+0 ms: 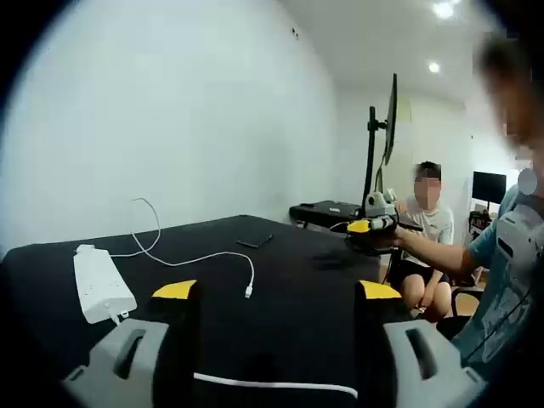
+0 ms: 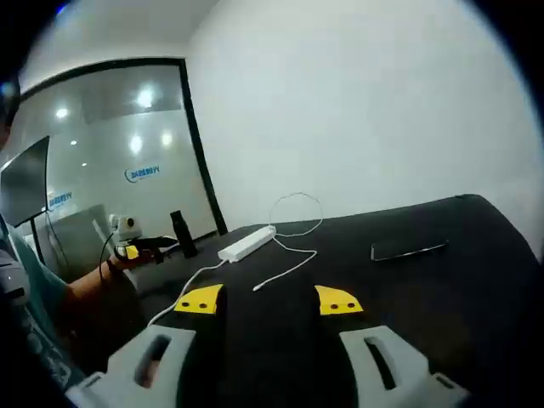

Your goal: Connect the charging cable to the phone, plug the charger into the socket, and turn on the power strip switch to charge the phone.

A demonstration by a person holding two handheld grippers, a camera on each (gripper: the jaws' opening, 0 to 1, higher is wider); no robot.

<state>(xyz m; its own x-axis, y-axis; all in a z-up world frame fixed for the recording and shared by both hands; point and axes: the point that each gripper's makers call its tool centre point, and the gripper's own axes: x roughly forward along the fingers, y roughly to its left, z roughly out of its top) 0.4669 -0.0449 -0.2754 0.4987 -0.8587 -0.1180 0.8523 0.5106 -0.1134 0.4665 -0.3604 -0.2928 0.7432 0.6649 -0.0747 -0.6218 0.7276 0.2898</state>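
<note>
White power strip [image 1: 103,285]: on black tabletop [image 1: 289,280], white charging cable [image 1: 200,257] attached.
Black flat phone [image 2: 408,249]: apart.
Left gripper [image 1: 276,291]: spread, empty.
Right gripper [image 2: 268,300]: spread, empty.

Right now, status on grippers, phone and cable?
Left gripper and right gripper open, holding nothing. Phone flat on black table, unplugged. Cable loose beside power strip. Nothing in the way.

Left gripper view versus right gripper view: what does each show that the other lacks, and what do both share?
Left gripper view alone: a seated person, a monitor on a stand and ceiling lights. Right gripper view alone: a glass partition with a blue logo. Both share the black table, the white power strip, the white charging cable and the phone. Each shows its own open fingers, empty.
</note>
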